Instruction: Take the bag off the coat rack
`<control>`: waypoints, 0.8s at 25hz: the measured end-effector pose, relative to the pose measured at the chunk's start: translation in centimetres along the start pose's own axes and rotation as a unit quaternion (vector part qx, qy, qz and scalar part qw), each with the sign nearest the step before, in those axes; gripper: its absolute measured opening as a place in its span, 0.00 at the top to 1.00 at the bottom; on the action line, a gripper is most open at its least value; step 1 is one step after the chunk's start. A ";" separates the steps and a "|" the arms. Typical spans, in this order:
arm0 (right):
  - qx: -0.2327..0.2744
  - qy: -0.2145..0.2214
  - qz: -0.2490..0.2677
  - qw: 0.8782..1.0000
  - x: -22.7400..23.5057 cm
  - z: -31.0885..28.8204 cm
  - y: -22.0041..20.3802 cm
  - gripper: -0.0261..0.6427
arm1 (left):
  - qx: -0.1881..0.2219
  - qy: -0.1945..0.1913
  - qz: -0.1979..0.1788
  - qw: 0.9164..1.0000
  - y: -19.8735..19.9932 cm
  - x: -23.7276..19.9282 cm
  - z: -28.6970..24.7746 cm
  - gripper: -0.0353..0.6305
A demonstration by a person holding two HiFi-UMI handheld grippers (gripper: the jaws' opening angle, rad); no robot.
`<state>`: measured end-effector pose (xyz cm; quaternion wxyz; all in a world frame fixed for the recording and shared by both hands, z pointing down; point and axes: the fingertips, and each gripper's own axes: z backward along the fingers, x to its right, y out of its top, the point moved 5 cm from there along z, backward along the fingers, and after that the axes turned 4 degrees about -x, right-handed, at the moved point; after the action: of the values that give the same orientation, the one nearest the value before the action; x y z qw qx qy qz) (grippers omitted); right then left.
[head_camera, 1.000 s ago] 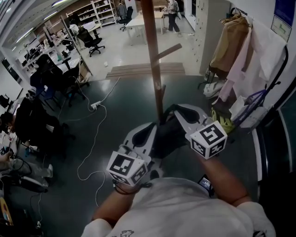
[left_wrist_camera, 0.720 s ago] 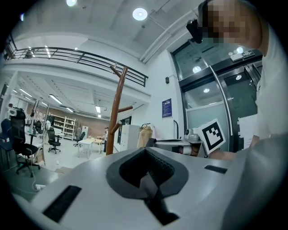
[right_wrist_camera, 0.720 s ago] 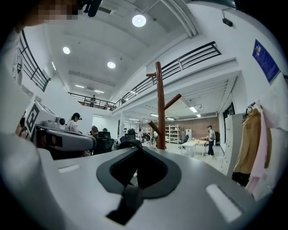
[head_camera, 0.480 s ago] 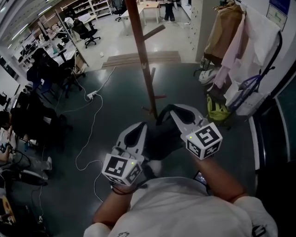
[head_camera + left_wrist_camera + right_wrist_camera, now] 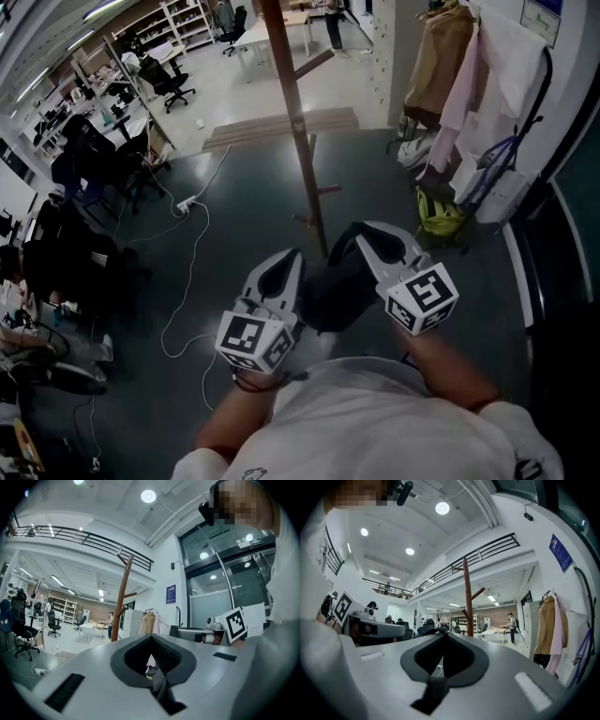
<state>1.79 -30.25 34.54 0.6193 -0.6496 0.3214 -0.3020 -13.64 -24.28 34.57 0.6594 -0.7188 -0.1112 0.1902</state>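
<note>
While both grippers are held close in front of the person's chest in the head view, the tall brown wooden coat rack [image 5: 295, 131] stands just beyond them on the dark floor [image 5: 234, 216]. The left gripper [image 5: 281, 267] and the right gripper [image 5: 367, 234] point toward the foot of the pole, near it but apart from it. The pegs that show are bare, though the top of the pole is cut off. By the wall at the right hang a tan coat [image 5: 433, 61] and a pale pink garment [image 5: 459, 103]. Below them are what looks like a white bag with blue-purple straps [image 5: 502, 192] and a yellow-green bag [image 5: 439, 214] on the floor. I cannot tell which of these, if either, is the bag meant.

In the left gripper view, the left gripper [image 5: 151, 639] has its grey jaws pressed together at the tips, with nothing in the dark padded hollow between them. The coat rack [image 5: 121, 602] rises well beyond, its forked top and side peg bare.

In the right gripper view, the right gripper [image 5: 444, 634] is likewise clenched on nothing. The coat rack [image 5: 467, 597] stands ahead with no bag on the pegs in sight.

By my reading, nothing here shows a bag being carried. What is left seems to be the whole job: find the bag, open a gripper, catch its strap and lift it clear of its peg.
</note>
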 end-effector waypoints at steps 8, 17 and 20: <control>0.000 -0.043 -0.003 0.999 -5.5 2.1 0.0 0.93 | 0.007 -0.027 -0.006 1.000 0.1 -0.7 6.2 0.94; 0.004 -0.070 0.004 0.998 -13.4 3.5 -0.1 0.93 | -0.001 -0.056 -0.006 0.998 -0.9 -2.3 13.3 0.94; 0.001 -0.074 0.000 0.997 -15.4 4.1 -0.5 0.93 | -0.001 -0.062 -0.006 0.998 -1.2 -2.4 15.0 0.94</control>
<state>-4.36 -15.57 34.96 0.6423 -0.6691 0.2745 -0.2537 -21.97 -11.57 35.23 0.6514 -0.7060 -0.1565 0.2297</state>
